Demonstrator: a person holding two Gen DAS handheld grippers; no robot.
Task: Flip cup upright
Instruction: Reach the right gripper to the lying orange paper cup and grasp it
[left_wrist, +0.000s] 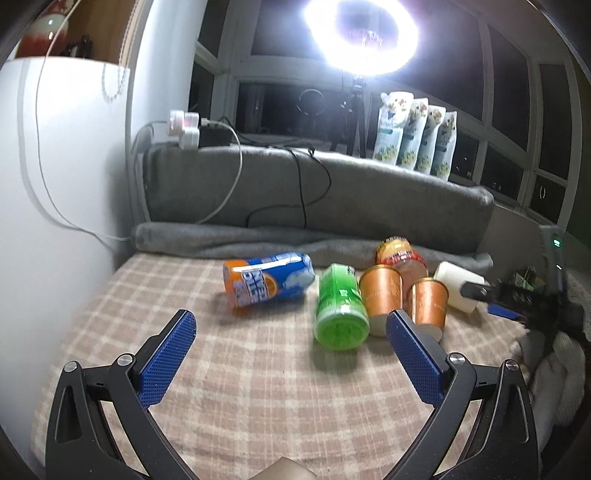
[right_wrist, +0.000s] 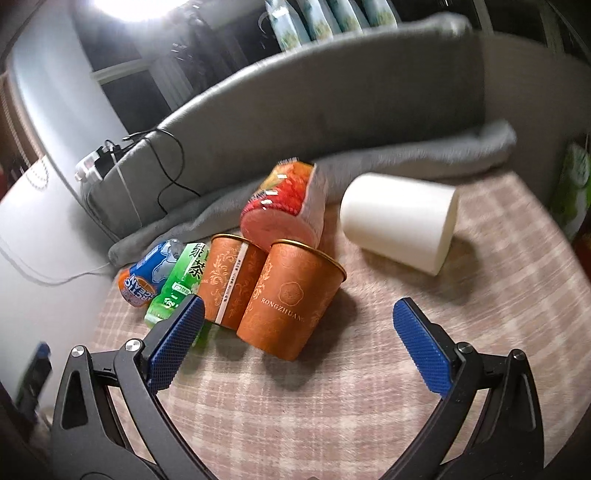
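Your left gripper (left_wrist: 290, 332) hangs over the checked cloth (left_wrist: 258, 387) with its blue pads spread wide and nothing between them. Your right gripper (right_wrist: 299, 321) is likewise spread wide and holds nothing; in the left wrist view it shows at about three o'clock (left_wrist: 495, 299), close beside the white cup.

The white cup (right_wrist: 399, 225) lies on its side on the cloth, at about one o'clock in the right wrist view, its open mouth turned toward the right edge. It lies apart from the other containers and beyond your right gripper's pads, not between them.

At about eleven o'clock from that gripper sit two copper-coloured cups (right_wrist: 291, 295), lying tipped side by side and touching. Behind them leans a red and pink printed cup (right_wrist: 284, 206), resting against their rims. To their left a green tea cup (right_wrist: 181, 284) lies on its side, and beyond it an orange and blue can (right_wrist: 147, 277), also on its side.

A rolled grey blanket (left_wrist: 295, 240) borders the far edge of the cloth. A ring light (left_wrist: 362, 33) glares at twelve o'clock in the left wrist view.
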